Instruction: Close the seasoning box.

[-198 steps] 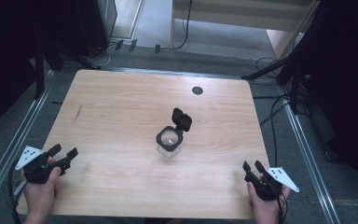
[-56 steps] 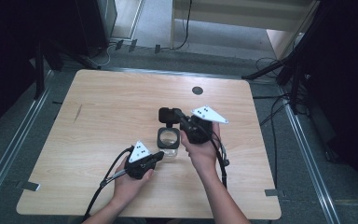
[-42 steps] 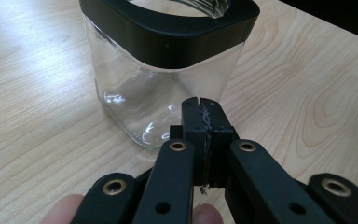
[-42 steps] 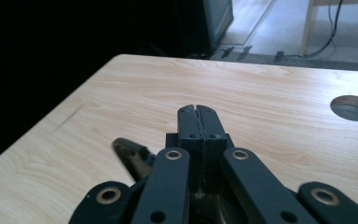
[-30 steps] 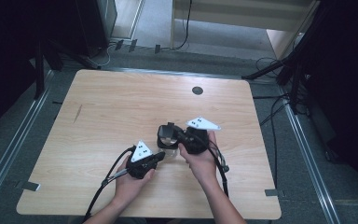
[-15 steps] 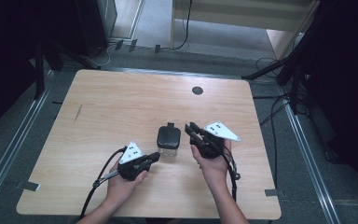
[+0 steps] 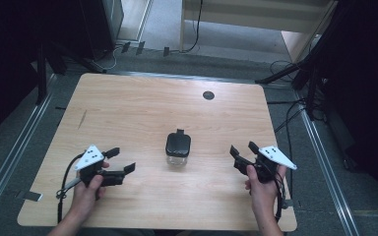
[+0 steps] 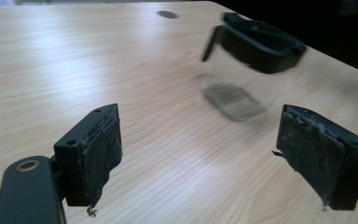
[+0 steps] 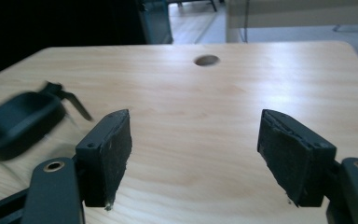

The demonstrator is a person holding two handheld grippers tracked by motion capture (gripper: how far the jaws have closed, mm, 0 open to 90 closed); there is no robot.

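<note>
High view — lidded jar [image 7: 178, 149] mid-table; left gripper [image 7: 117, 161] and right gripper [image 7: 242, 150] both spread wide, empty.

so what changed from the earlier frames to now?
The jar's black lid, hinged open 6.6 s ago, is now shut on the clear jar. Both grippers came in to the jar, the right one at the lid, then let go and backed off: the left gripper to the left, the right gripper to the right, both open. The jar stayed mid-table.
</note>
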